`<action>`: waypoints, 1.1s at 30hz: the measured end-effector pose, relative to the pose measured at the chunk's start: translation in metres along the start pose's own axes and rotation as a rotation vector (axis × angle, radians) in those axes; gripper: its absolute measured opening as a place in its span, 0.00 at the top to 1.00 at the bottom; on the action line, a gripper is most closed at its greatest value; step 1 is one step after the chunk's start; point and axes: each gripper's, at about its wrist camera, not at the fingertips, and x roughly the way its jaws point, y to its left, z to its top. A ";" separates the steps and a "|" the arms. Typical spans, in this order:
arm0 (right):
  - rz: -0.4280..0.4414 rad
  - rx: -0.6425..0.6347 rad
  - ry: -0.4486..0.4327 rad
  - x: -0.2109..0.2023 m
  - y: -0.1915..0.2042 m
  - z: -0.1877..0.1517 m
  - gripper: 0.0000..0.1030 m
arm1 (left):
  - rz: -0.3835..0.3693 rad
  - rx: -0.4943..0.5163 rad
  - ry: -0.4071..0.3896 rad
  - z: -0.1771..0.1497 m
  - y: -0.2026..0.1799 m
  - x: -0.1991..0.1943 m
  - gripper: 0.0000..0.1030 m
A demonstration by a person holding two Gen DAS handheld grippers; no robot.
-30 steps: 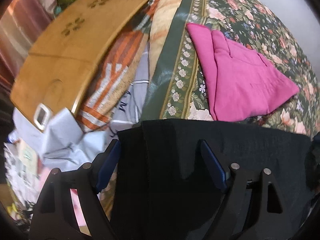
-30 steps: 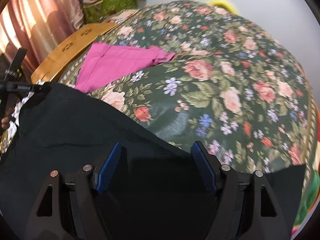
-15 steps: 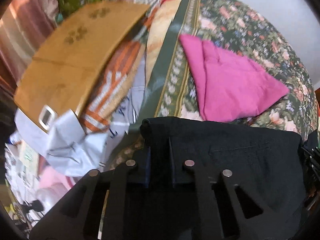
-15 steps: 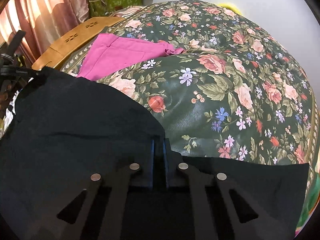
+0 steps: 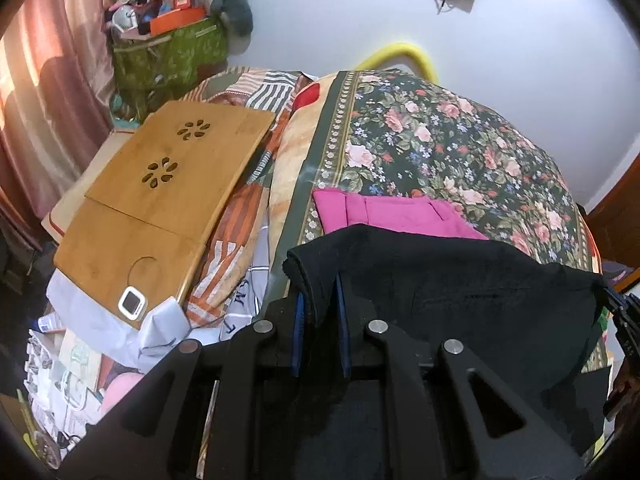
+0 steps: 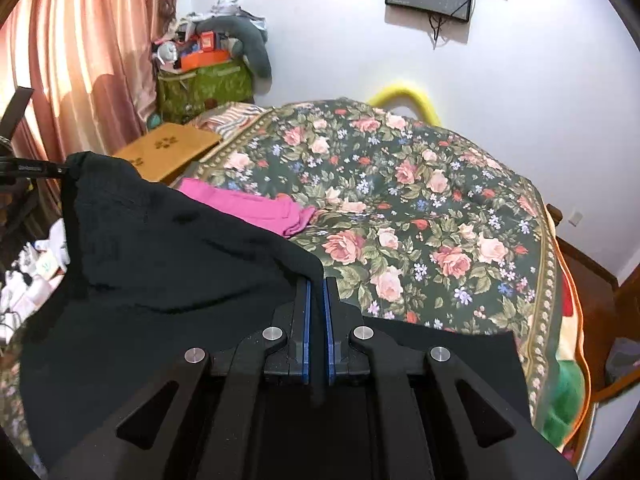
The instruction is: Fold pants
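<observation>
Black pants (image 5: 452, 280) hang stretched between my two grippers above the floral bedspread (image 5: 440, 148). My left gripper (image 5: 319, 288) is shut on the pants' left corner. My right gripper (image 6: 316, 284) is shut on the pants' right corner (image 6: 172, 240), and it shows at the right edge of the left wrist view (image 5: 618, 304). The left gripper shows at the left edge of the right wrist view (image 6: 24, 168). The lower part of the pants is hidden under the gripper bodies.
Folded pink pants (image 5: 400, 216) lie on the bedspread just beyond the black ones, also in the right wrist view (image 6: 248, 208). A wooden lap desk (image 5: 160, 200) lies on the left side of the bed. A green bag (image 6: 204, 84) stands by the curtain.
Both grippers went from open to shut on the pants' edge, then lifted it off the bed. The views tilted up toward the wall.
</observation>
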 end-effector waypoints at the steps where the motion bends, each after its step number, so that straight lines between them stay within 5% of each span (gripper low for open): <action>1: -0.001 -0.008 0.000 -0.006 0.003 -0.004 0.95 | 0.003 0.006 -0.001 -0.004 -0.001 -0.005 0.86; 8: 0.012 -0.018 0.002 -0.042 0.021 -0.038 0.95 | -0.037 -0.014 -0.026 -0.043 0.009 -0.045 0.86; 20: 0.050 0.001 0.019 -0.090 0.065 -0.091 0.95 | 0.005 0.025 -0.058 -0.118 0.025 -0.094 0.86; 33: 0.079 0.028 0.058 -0.097 0.101 -0.141 0.95 | 0.070 0.006 0.035 -0.199 0.049 -0.079 0.88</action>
